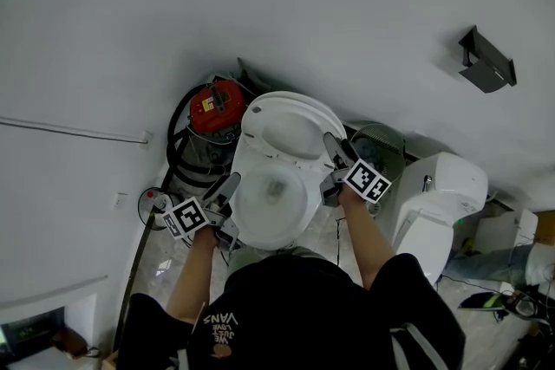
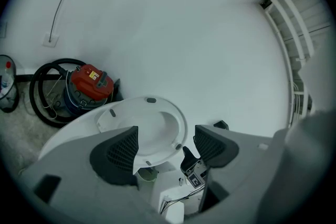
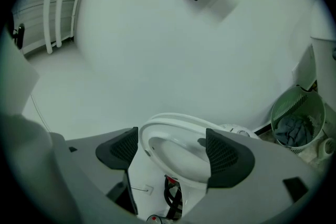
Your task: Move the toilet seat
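The white toilet seat stands raised against the wall above the open bowl. My left gripper sits at the bowl's left rim, jaws open with nothing between them; in its own view the raised seat lies beyond the open left gripper. My right gripper is at the seat's right edge. In the right gripper view the seat fills the gap ahead of the open right gripper, and the pads do not press on it.
A red vacuum cleaner with a black hose stands left of the toilet. A green mesh waste basket and a white appliance stand to the right. A black holder hangs on the wall.
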A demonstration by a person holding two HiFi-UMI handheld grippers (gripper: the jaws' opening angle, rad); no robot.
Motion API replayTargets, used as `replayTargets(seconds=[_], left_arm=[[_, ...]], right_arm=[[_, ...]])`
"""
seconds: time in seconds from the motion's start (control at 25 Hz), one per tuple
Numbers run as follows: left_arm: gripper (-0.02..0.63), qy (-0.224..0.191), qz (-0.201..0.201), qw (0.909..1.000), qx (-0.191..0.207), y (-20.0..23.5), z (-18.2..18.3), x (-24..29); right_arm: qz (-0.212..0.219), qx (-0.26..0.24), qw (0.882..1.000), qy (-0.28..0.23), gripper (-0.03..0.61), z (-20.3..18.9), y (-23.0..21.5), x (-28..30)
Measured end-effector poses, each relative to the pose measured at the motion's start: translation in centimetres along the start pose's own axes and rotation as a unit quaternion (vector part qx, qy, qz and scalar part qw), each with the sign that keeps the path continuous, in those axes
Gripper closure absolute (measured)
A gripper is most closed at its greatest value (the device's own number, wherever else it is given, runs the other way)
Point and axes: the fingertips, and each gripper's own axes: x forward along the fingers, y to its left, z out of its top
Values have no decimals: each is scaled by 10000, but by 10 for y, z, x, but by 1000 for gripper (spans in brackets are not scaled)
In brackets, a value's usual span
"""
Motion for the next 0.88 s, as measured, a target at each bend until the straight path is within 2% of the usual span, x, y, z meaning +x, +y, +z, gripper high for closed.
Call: replayTargets(seconds=[0.28,0.44,0.56,0.72,0.88], left_arm=[[279,113,-136,9998,-29,-6,2,6],[287,237,-285,9992,131,-15,7,11],[305,153,-446,9976,504,-27,17,11],[349,303,-567,9923,1061,-39,30,12],[416,358,-783,9816,1704,-62,40,7]], right_arm=[[-351,24,9988,-328,193,19,-12,-25],[-481,-107,9974,-531,202,25,-4,-49],[-695,-259,9937,-842,230,33,3,-75],[-962,-335,9861,-1309,265,46,11,-111],[-1022,-577,9788,-1677,307,50,33,-145]])
